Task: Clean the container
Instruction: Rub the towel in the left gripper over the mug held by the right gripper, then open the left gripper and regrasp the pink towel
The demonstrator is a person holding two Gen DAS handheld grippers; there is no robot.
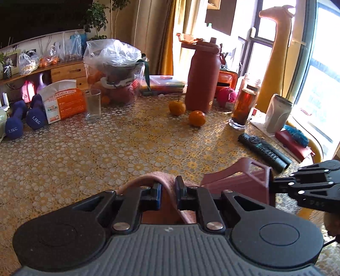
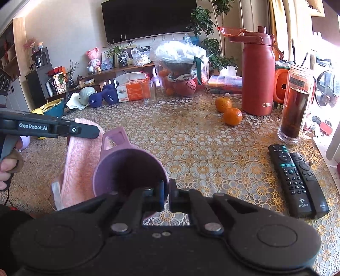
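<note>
The right gripper (image 2: 166, 196) pinches one pink cup's (image 2: 127, 169) rim, the left gripper (image 1: 167, 196) clamps one pink cloth (image 2: 78, 161) beside it, above the table (image 2: 201, 138) with two remotes (image 2: 297, 180), two oranges (image 2: 228, 110), one red flask (image 2: 257, 76).

You are working in a home living room. Your table (image 2: 191, 135) wears a gold lace-patterned cloth and carries everyday clutter: two mandarins (image 2: 228, 110), a red thermos jug (image 2: 257, 74), two TV remotes (image 2: 297, 180), a tissue box (image 2: 132, 90) and blue dumbbells (image 2: 104, 97). Behind it a wall-mounted television (image 2: 148, 19) hangs over a low wooden cabinet (image 1: 68, 72) with houseplants (image 2: 201, 21), and yellow curtains (image 1: 170, 38) frame a sunny window (image 1: 318, 85).
</note>
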